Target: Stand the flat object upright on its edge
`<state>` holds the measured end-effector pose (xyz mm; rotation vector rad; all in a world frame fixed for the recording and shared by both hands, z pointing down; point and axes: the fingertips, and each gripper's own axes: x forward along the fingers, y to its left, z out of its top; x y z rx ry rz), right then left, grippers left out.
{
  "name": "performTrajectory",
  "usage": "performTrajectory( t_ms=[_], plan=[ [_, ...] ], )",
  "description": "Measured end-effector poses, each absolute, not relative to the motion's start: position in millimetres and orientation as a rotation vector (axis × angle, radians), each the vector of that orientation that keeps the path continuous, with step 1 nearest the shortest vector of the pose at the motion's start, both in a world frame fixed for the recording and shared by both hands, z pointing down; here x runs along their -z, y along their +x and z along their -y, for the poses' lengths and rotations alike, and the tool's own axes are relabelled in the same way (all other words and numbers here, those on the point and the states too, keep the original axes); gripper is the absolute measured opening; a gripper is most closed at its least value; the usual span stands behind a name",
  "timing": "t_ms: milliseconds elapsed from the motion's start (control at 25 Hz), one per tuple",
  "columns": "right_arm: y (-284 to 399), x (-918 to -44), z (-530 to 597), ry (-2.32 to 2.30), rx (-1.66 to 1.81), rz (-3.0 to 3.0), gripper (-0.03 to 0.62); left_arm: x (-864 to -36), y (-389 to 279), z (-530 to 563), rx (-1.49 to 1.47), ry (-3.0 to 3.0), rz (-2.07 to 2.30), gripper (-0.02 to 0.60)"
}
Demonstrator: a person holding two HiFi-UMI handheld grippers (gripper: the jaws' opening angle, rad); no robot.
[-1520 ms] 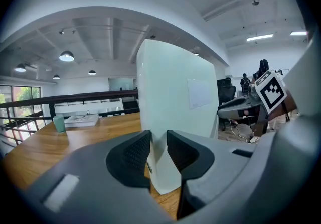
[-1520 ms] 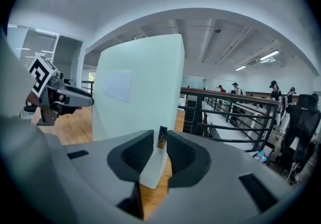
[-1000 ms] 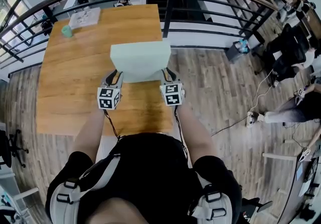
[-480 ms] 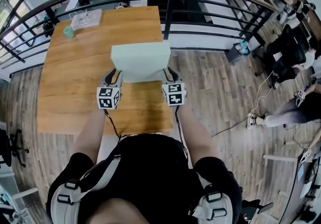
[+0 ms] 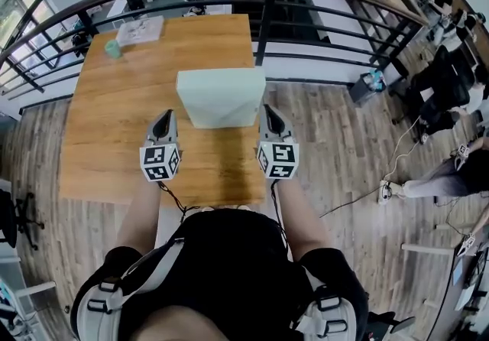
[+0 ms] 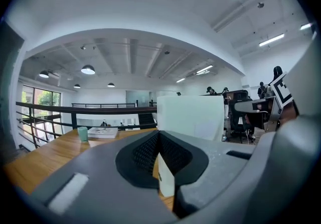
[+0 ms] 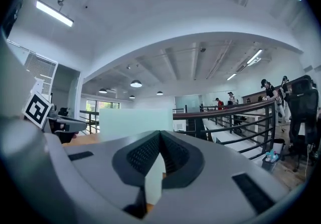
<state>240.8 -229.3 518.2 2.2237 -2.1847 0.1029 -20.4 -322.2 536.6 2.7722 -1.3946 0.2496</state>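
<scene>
A pale green flat board (image 5: 221,96) stands upright on its lower edge on the wooden table (image 5: 107,125), with nothing holding it. My left gripper (image 5: 165,119) sits just short of its lower left corner, apart from it, jaws shut and empty. My right gripper (image 5: 269,113) is off the lower right corner, also shut and empty. In the left gripper view the board (image 6: 190,115) rises ahead and to the right of the closed left gripper (image 6: 158,135). In the right gripper view the board (image 7: 135,122) stands ahead and to the left of the closed right gripper (image 7: 160,135).
A teal cup (image 5: 112,49) and a flat book or stack of papers (image 5: 141,30) lie at the table's far left corner. A dark railing (image 5: 260,11) runs along the far side. The table's right edge lies just beside the right gripper, with a floor far below.
Both grippers had held the board's lower corners. They have let go, drawn back toward the person and shut. The board stays standing by itself.
</scene>
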Motion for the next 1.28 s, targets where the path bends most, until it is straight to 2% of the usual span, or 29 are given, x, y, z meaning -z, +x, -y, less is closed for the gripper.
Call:
performTrajectory(
  t_ms=[480, 1280],
  plan=[
    [237.6, -473.9, 187.8, 2.266, 0.045, 2.174, 0.003, -495.4, -59.9, 284.0, -0.142, 2.72, 1.493, 0.005],
    [232.8, -475.5, 191.9, 2.226, 0.076, 2.216, 0.003, -483.2, -52.9, 278.8, -0.094, 2.737, 1.471, 0.005]
  ],
)
